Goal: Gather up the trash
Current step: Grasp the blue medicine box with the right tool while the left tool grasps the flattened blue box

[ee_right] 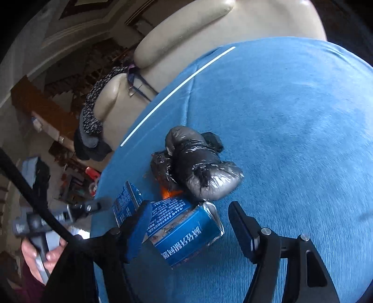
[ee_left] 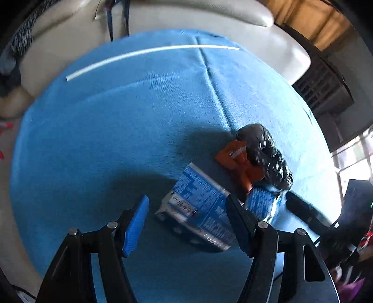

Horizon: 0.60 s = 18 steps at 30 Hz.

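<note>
Nothing looks collected yet, as far as I can judge: the trash lies in a loose heap on the blue tabletop [ee_left: 116, 130], and both tools are only closing in on it. My left hand-held gripper [ee_left: 186, 223] is released, its jaws apart with a flattened blue carton [ee_left: 200, 209] lying between and below them, not yet pinched. My right hand-held gripper [ee_right: 188, 226] is released too, its jaws straddling a torn blue carton [ee_right: 184, 235] without pressing on it. Just beyond the cartons sits a crumpled black plastic bag [ee_right: 200, 167], touching them, with an orange wrapper [ee_left: 242, 163] tucked partly under it. So every piece is left to pick up, and I see no bin in either view.

A white strip [ee_left: 149, 53] lies well apart near the far edge of the tabletop; I can't tell whether it counts as trash. A beige sofa [ee_left: 209, 16] stands behind. The pieces overlap, so lifting one may drag its neighbour, and my two tools are close enough together to crowd each other.
</note>
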Available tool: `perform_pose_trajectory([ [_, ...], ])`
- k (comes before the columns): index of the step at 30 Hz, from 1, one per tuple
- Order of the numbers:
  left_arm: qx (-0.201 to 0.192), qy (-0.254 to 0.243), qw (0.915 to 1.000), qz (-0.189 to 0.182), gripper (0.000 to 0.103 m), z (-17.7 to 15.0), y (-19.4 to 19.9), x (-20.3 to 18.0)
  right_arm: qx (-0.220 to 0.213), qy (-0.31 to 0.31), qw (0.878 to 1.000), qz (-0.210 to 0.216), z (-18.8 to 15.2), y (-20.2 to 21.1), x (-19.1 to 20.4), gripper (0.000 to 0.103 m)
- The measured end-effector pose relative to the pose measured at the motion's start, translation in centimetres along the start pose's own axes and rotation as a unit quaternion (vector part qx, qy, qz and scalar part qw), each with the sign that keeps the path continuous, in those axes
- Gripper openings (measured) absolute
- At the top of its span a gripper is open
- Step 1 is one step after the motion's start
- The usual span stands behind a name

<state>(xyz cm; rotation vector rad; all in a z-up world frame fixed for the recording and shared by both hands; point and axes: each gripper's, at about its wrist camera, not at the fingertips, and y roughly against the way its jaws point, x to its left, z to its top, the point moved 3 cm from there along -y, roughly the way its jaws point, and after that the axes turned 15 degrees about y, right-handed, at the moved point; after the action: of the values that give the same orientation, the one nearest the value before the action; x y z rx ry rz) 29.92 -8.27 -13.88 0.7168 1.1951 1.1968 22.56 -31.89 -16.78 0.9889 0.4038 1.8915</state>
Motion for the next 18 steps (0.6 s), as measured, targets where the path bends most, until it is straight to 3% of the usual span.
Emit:
perform_pose_trajectory([
  [12,0.054,0.048,0.9970,0.028,0.070,1.3,-4.0,-1.5,0.044,0.132,0.990,0.021,-1.2,-1.8,3.9,0.076],
  [18,0.083,0.055,0.9942,0.040,0.071,1.8,-6.0,-0.7,0.061,0.187,0.980,-0.006,-2.5,-2.6,5.7,0.077],
])
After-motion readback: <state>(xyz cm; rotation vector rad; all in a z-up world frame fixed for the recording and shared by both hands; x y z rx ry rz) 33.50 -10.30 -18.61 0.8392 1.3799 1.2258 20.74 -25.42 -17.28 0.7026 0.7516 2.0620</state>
